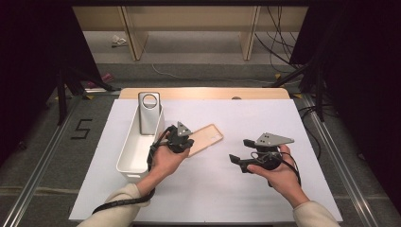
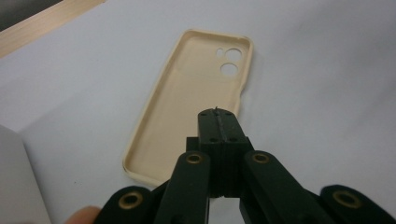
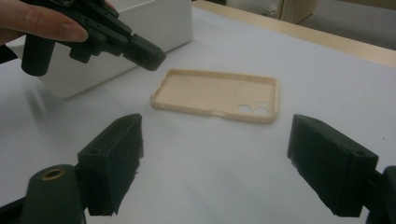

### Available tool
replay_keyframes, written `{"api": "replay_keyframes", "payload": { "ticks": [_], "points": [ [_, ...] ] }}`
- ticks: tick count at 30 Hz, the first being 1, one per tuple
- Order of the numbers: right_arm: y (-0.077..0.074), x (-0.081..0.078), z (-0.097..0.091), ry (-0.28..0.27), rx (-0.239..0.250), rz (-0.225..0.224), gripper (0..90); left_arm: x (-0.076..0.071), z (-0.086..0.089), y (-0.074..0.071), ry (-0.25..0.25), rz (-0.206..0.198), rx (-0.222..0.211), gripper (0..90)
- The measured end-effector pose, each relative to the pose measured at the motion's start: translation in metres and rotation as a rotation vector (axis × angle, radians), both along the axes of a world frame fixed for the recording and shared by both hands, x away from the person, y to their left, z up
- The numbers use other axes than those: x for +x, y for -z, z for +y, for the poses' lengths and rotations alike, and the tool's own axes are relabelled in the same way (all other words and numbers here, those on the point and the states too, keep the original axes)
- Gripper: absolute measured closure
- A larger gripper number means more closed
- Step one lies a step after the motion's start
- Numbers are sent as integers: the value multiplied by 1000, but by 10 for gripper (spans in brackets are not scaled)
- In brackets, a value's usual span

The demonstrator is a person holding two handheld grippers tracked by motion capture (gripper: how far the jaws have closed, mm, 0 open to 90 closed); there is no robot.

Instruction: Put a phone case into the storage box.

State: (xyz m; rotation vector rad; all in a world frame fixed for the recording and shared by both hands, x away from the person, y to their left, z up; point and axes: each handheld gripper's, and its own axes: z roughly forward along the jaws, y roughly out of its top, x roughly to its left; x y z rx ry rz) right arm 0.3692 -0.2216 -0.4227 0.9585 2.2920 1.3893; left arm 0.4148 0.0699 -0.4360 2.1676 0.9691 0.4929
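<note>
From the high view, a beige phone case (image 1: 204, 138) lies open side up on the white table cover (image 1: 222, 189), just beside the long white bin (image 1: 127, 161) in which a grey phone case (image 1: 149, 113) stands upright against the far end. The left gripper (image 1: 182, 142) hovers over the near end of the beige case, while the right gripper (image 1: 239, 158) is held well apart from it, out to the right.

In the left gripper view, the jaws are pressed flat together with nothing between them, their tip poised above the case's (image 2: 187, 107) lower half; I cannot tell whether it touches.

In the right gripper view, the right gripper (image 3: 215, 158) stands with its jaws spread wide, empty, facing the case (image 3: 210, 93) from the side, and the left gripper (image 3: 147, 52) shows beyond it with its tip above the case's near corner.

The case looks thin, light and somewhat bendy, with a smooth skin likely to skid on the cover. A long side rim, pinched wall between the pads, seems the best hold; the flat middle offers nothing to grasp.
</note>
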Motion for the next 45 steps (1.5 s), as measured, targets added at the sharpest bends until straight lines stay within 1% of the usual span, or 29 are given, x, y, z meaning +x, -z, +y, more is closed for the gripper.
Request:
{"api": "replay_keyframes", "payload": {
  "ticks": [3, 6, 12, 13, 15, 20, 24, 32, 38, 41, 45],
  "points": [
    [0, 0, 0, 0, -1, 1, 191, 4, -4, 7, -6, 19, 23, 898],
    [0, 0, 0, -1, -1, 1, 191, 9, -8, 17, -15, 42, 50, 898],
    [0, 0, -1, 0, 4, -3, 191, 16, -9, 29, -25, 77, 93, 898],
    [0, 0, -1, 0, 4, -2, 191, 17, -8, 30, -25, 78, 100, 898],
    [0, 0, -1, -1, 4, -2, 191, 18, -8, 34, -31, 88, 105, 898],
    [-1, 0, -1, -2, 1, -3, 190, 20, -8, 38, -29, 111, 120, 899],
    [0, 0, -1, -3, 1, -3, 190, 21, -8, 41, -26, 129, 116, 898],
    [-1, 0, -1, -2, 1, -2, 190, 19, -11, 40, -21, 151, 109, 899],
    [-1, 0, -1, 0, 3, -3, 189, 14, -16, 38, -4, 200, 83, 899],
    [-1, 0, -1, -1, 3, -4, 189, 11, -20, 37, 13, 230, 64, 899],
    [-1, 0, -1, 0, 3, -4, 189, 7, -27, 37, 36, 255, 42, 899]
  ]
}}
